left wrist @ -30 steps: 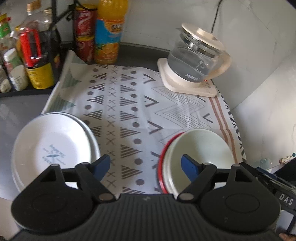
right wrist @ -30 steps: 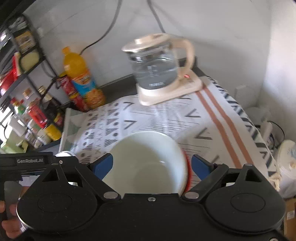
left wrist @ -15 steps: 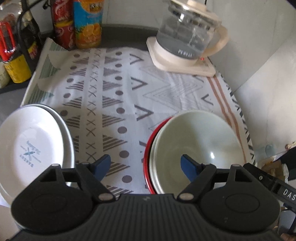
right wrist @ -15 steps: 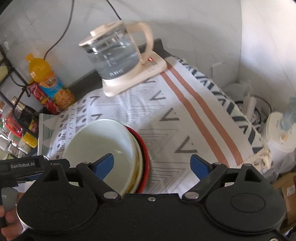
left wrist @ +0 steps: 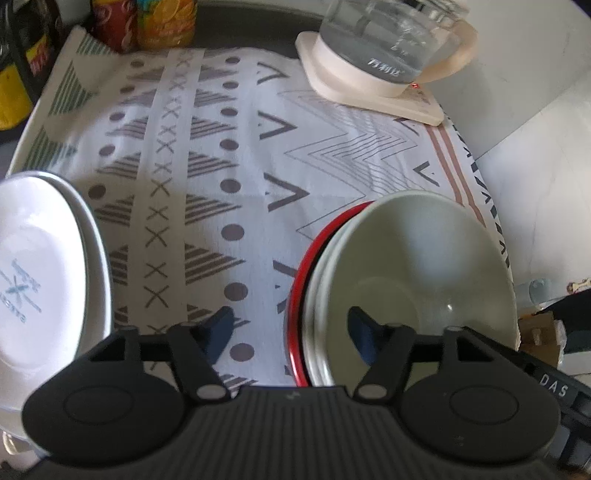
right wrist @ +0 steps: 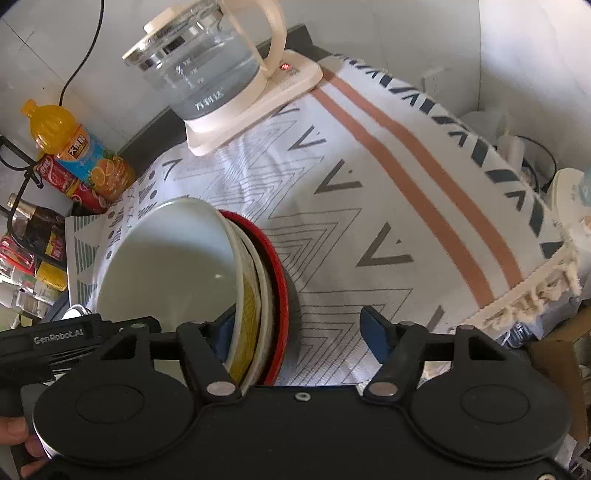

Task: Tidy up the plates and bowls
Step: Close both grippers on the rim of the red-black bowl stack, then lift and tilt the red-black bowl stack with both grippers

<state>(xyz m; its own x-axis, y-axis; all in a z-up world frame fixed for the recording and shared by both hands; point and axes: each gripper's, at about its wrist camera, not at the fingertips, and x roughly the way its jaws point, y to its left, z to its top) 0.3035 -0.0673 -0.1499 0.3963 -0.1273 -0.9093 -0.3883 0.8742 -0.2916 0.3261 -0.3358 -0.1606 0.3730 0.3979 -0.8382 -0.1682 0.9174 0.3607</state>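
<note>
**Both tongs closing astride the rim of the bowl stack**

Left wrist view: the left tongs (left wrist: 290, 334) are about half open and closing. One blue pad hangs over the patterned cloth (left wrist: 207, 177), the other sits inside the top bowl (left wrist: 417, 266), so the near-left rims of the stacked bowls (left wrist: 314, 295) stand between the pads. Neither pad visibly presses on the rims yet. The stack shows a pale top bowl, white rims under it and a red bowl (left wrist: 295, 306) outermost. Left of the tongs lies a pile of white plates (left wrist: 40, 273) at the cloth's edge. At the back stand a glass kettle (left wrist: 384, 48) on its cream base, a juice bottle (left wrist: 166, 22) and a red can (left wrist: 114, 22).

Right wrist view: the right tongs (right wrist: 297, 334) are likewise half open and closing. Their left pad is inside the top bowl (right wrist: 166, 266), the right pad over the cloth (right wrist: 369, 192), with the stack's right-hand rims, yellow-patterned and red (right wrist: 280, 280), between them; contact is not clear. The kettle (right wrist: 207, 70) stands behind.
</note>
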